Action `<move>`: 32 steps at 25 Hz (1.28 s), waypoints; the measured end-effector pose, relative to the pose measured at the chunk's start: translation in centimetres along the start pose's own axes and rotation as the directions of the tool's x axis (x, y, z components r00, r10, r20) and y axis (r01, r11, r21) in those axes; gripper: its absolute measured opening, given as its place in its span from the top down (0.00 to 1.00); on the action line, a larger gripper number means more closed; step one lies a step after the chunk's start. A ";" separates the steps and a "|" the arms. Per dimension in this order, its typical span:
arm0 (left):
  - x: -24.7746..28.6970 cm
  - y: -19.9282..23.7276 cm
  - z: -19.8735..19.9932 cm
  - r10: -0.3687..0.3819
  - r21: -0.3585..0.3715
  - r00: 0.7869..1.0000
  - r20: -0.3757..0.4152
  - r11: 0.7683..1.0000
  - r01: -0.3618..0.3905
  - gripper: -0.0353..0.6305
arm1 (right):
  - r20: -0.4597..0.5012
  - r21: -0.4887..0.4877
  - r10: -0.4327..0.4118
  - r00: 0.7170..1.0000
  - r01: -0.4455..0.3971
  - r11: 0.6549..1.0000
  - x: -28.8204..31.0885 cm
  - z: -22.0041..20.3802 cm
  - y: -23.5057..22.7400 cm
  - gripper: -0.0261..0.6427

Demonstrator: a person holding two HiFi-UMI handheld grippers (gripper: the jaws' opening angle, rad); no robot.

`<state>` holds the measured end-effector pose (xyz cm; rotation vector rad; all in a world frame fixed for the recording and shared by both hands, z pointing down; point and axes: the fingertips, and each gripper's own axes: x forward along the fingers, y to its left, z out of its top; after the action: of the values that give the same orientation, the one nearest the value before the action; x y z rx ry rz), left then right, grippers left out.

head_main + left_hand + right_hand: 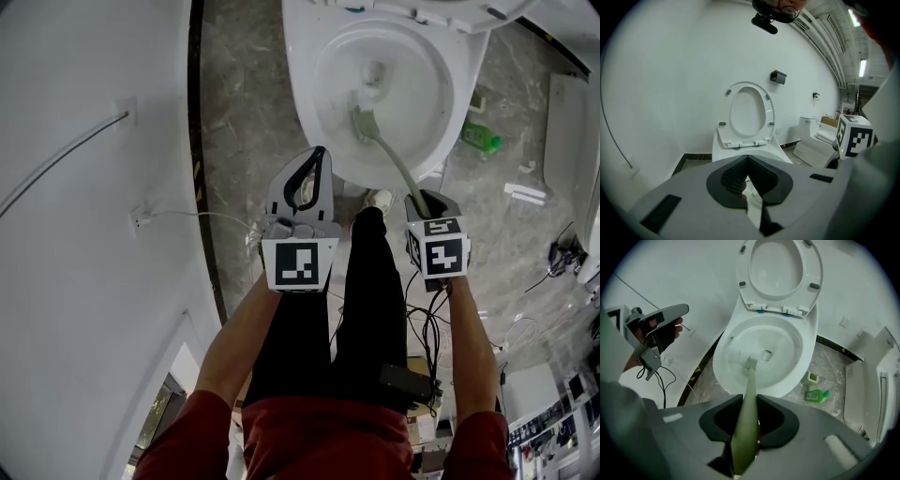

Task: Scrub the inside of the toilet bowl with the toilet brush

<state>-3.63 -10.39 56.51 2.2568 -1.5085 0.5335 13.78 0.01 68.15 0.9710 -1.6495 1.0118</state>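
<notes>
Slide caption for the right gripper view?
Right gripper shut on a green toilet brush, its head inside the open toilet bowl.

A green bottle (pixel 815 395) is lying on the grey marble floor (pixel 239 84); a second toilet (pixel 818 140) is standing against the white wall (pixel 670 70).

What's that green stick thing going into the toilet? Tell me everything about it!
It is the toilet brush, pale green and smooth like plastic. Its long, slightly curved handle is clamped between the right gripper's jaws and slants down into the white toilet bowl. The small flat head with short bristles sits low inside the bowl, near the drain.
</notes>
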 end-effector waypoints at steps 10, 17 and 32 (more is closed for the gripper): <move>0.3 -1.1 0.6 -0.017 0.012 1.000 0.008 1.000 0.017 0.94 | -0.024 -0.144 -0.067 0.997 0.063 0.988 -2.9 -0.8 -1.6 0.80; 0.2 -1.1 0.6 -0.013 0.004 1.000 0.004 1.000 0.013 0.94 | -0.002 -0.154 -0.145 0.989 0.143 0.978 -3.4 0.1 -4.7 0.80; 0.6 -0.2 0.3 -0.002 0.008 1.000 -0.012 1.000 0.002 0.94 | 0.123 -0.076 -0.275 0.953 0.286 0.955 -0.9 7.5 -9.6 0.81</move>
<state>-3.24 -10.96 56.51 2.2571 -1.5011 0.5523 20.57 -10.17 67.44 1.1781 -1.5780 0.6943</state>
